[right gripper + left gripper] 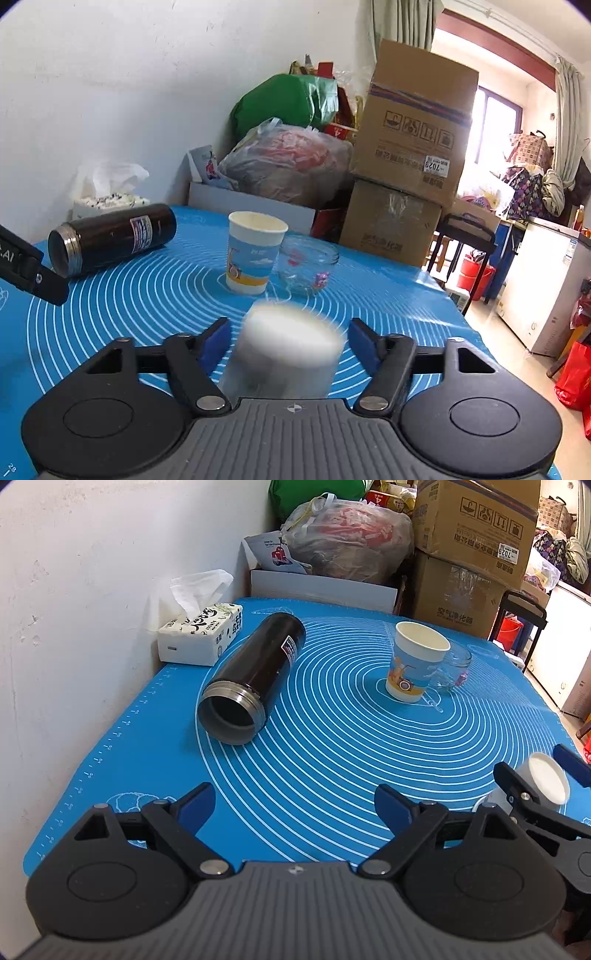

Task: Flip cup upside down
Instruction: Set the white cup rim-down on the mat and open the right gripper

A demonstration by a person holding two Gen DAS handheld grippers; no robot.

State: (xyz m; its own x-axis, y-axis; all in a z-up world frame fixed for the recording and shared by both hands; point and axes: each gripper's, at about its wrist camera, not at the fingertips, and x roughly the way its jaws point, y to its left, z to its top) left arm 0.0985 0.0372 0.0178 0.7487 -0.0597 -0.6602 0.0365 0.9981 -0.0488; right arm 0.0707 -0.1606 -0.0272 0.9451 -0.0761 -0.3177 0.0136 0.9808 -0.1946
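Note:
A white cup [288, 350] stands upside down on the blue mat [155, 295], flat base up, blurred, between the open fingers of my right gripper [288, 343]. The fingers do not touch it. In the left wrist view the same cup [543, 779] shows at the right edge between the right gripper's fingers [517, 786]. My left gripper [295, 805] is open and empty above the mat's near edge [258, 782]. A paper cup with a blue print [415, 661] [253, 251] stands upright at mid-mat.
A black thermos [251, 675] [110, 236] lies on its side, mouth toward me. A glass jar [452, 668] [306, 266] stands beside the paper cup. A tissue box [199, 635] sits by the wall. Cardboard boxes [410, 177] and bags stand behind the table.

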